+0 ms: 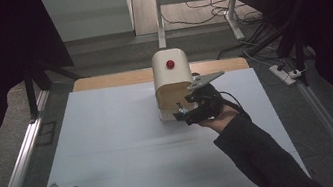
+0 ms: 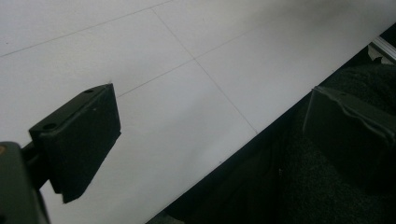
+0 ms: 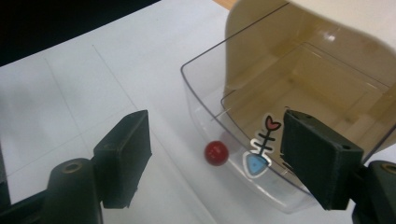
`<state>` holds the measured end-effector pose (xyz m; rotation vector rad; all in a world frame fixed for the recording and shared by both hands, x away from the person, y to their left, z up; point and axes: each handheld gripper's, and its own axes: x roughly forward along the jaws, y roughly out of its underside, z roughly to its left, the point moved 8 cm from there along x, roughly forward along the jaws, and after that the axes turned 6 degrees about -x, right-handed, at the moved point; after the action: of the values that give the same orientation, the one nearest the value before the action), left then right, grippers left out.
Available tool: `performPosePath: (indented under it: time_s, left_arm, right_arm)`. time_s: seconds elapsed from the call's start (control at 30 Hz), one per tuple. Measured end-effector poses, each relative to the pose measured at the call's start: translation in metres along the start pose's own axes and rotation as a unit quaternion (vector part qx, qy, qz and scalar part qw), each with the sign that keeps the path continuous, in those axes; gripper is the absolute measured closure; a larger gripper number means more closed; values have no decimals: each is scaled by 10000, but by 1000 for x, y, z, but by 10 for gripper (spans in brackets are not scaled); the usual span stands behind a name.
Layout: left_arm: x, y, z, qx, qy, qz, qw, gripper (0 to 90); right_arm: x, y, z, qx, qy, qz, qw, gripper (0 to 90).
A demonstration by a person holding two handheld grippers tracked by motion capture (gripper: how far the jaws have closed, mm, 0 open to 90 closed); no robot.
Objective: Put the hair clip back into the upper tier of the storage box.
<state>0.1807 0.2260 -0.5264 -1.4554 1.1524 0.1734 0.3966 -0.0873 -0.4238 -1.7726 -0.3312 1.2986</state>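
Right claw (image 3: 212, 154) gapes around the red knob (image 3: 216, 152), seemingly untouched.

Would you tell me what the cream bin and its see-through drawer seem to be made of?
The cream bin looks like opaque moulded plastic with a smooth, slightly glossy finish and rounded corners. Its drawer appears to be clear glossy plastic: the table and a red knob show through it.
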Motion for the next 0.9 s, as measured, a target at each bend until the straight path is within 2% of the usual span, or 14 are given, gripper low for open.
performPosePath:
  time_s: [0.27, 0.53, 0.9]
  left_arm:
    - [0, 0, 0, -3, -1, 2, 10000, 39]
    - [0, 0, 0, 0, -2, -3, 10000, 39]
    - [0, 0, 0, 3, -9, -9, 10000, 39]
  right_arm:
    - [-3, 3, 8, -64, -21, -74, 9999, 202]
    - [-2, 11, 12, -58, -19, -1, 10000, 166]
    - [-5, 17, 21, -170, 49, 31, 9998, 97]
